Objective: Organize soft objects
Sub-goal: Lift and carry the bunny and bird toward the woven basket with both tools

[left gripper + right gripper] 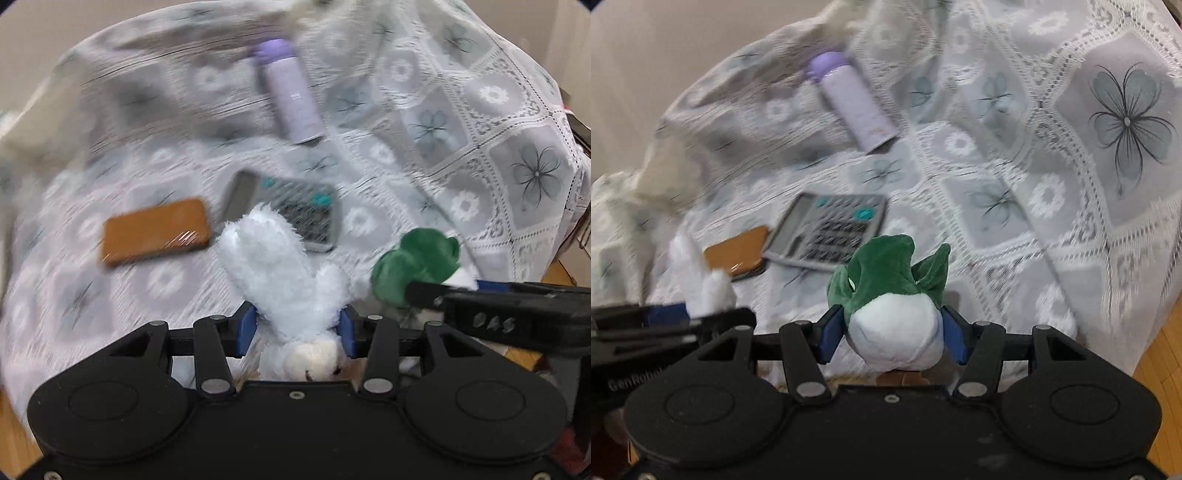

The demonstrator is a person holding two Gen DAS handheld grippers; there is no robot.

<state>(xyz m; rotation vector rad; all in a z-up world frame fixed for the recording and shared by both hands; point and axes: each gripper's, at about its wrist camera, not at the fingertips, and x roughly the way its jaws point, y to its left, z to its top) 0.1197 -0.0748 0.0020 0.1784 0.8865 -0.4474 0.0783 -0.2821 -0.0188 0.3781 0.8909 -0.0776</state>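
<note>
**Both grippers loaded above the table edge**

Left gripper (pixel 297 328) pinches the white plush (pixel 280 266); right gripper (pixel 892 334) pinches the green plush (pixel 886 280). Beyond lie the brown case (pixel 155 230), calculator (pixel 827 232), then purple bottle (pixel 290 92) on the lace cloth (pixel 1052 155), which drapes over the table edge at right.

Matte black left gripper (pixel 297 326) and right gripper (pixel 892 334), blue pads (pixel 246 326), silver pivot screws (partial raised lettering along the sides).

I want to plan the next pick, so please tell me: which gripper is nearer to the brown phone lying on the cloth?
Left. The left gripper, shut on the white plush, is just beside the brown phone. The right gripper, shut on the green plush, is farther, beyond the left one.
</note>
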